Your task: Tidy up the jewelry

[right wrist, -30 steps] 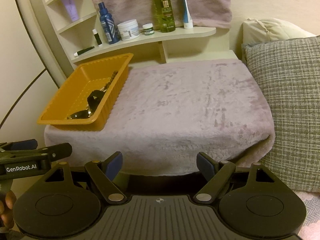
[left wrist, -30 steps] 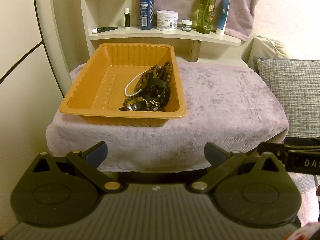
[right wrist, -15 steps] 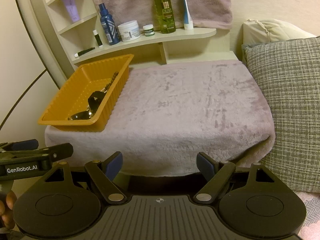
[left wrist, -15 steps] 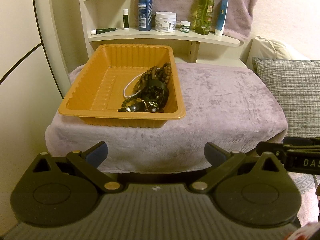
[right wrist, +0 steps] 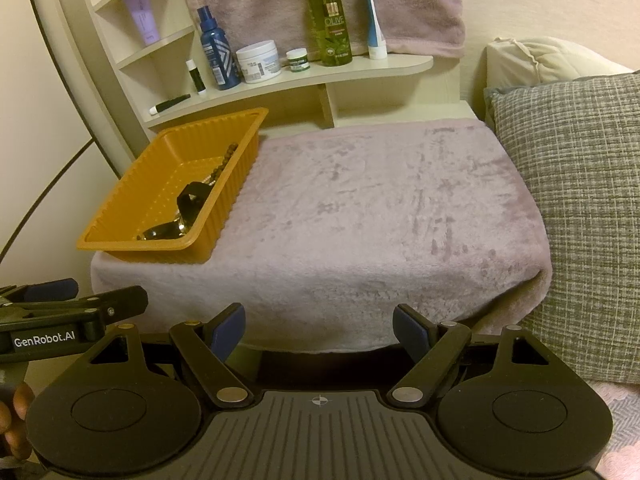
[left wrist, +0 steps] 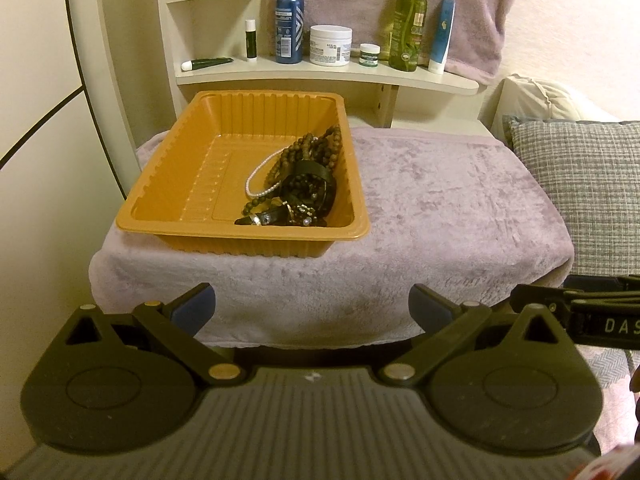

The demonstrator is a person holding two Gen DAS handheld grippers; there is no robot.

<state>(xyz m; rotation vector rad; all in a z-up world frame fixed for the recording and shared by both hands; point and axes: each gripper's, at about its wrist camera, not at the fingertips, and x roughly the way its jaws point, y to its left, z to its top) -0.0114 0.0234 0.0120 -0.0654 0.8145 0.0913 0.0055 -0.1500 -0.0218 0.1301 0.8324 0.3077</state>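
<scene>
An orange plastic tray (left wrist: 168, 184) sits at the left of a low table covered by a mauve plush cloth (left wrist: 440, 200). A heap of jewelry (left wrist: 304, 184) lies in the tray's right side: brown bead strands, a white pearl strand (left wrist: 260, 176) and dark bracelets. The tray also shows in the right wrist view (right wrist: 132, 216) at left. My left gripper (left wrist: 312, 306) is open and empty, in front of the table's near edge. My right gripper (right wrist: 318, 326) is open and empty, also short of the near edge. Each gripper shows at the edge of the other's view.
A curved shelf (left wrist: 328, 74) behind the table holds a blue bottle (left wrist: 289, 20), a white jar (left wrist: 330, 45), a green bottle (left wrist: 406, 28) and tubes. A grey checked cushion (right wrist: 576, 208) stands at the right. A white rounded panel (left wrist: 48, 120) is at the left.
Both grippers have drifted slightly, so the tray and table sit a little lower and closer in the views. Both stay open. Nothing on the table has moved.
</scene>
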